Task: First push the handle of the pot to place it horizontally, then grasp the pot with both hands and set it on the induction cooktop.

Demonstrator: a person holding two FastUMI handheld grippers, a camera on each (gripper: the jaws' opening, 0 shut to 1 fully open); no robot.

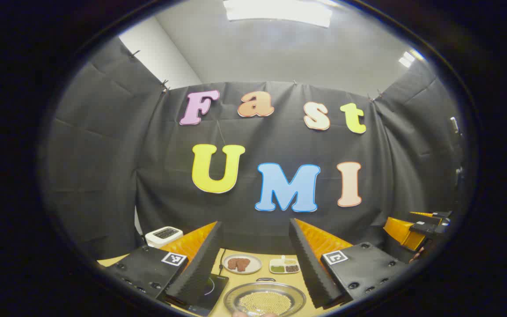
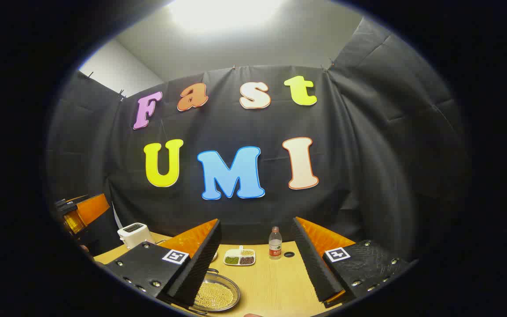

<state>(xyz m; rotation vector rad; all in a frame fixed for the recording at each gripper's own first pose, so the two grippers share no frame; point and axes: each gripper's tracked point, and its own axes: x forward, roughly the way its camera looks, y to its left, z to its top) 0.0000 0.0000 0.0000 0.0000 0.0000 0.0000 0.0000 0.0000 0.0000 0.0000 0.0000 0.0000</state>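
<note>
While both cameras looked out over the wooden bench (image 2: 275,281), the scene stood thus:

Left hand-held gripper (image 1: 255,264): fingers spread wide apart, held above the near part of the bench, nothing between them.

Right hand-held gripper (image 2: 255,264): fingers likewise wide apart, gripping nothing; bare bench showed in the gap.

Pot (image 1: 264,300): a shallow metal pan with pale yellow grains inside, resting on the bench at the near edge, seen between the left gripper's fingers. In the right gripper view the pot (image 2: 215,294) lay partly behind that gripper's left finger, a small loop handle at its far rim.

Induction cooktop (image 1: 211,288): a dark flat slab on the bench just left of the pot, partly covered by the left gripper's left finger; the pot was beside it, not on it.

Plate (image 1: 242,263): farther back, holding brown pieces.

Divided dish (image 1: 284,266): right of the plate, with green, pale and dark fillings.

Toaster (image 1: 164,235): white, at the far left of the bench.

Bottle (image 2: 275,243): upright near the far wall, just right of the divided dish.

Other gripper (image 1: 416,229): seen at the right edge of the left gripper view, well apart.
</note>
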